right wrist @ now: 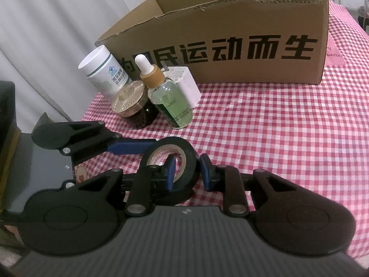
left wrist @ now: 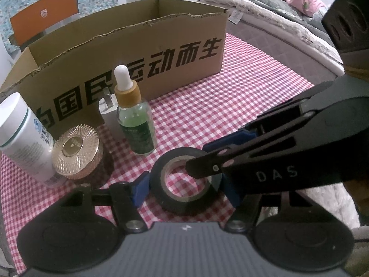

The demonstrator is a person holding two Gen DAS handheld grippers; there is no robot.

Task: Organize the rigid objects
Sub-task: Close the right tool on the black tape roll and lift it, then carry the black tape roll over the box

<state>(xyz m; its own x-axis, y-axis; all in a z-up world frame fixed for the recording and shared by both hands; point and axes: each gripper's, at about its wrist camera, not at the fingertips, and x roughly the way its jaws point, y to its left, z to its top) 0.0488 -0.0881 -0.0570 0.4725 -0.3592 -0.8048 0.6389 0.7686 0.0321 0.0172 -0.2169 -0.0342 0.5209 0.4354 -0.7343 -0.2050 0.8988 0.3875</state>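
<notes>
Nearest, one glossy black roll of electrical tape (left wrist: 184, 180) with a pale cardboard core lies on the desk (right wrist: 276, 127), which is covered in red-and-white gingham cloth. The left gripper (left wrist: 184, 188) straddles the roll, its blue-padded fingers (left wrist: 139, 190) spread to either side. The right gripper (right wrist: 188, 173) is nearly closed, pinching the roll's wall: one finger inside the core, one outside. Behind stand four containers, clustered: a ribbed gold-lidded round jar (left wrist: 77, 152), a white cylindrical bottle (left wrist: 23, 136), a clear glass dropper bottle (left wrist: 135, 120) of green liquid, and a white charger plug (right wrist: 188, 85). Farthest, one open corrugated cardboard box (right wrist: 230, 46) with torn rims. Bare cloth lies open to the right.
</notes>
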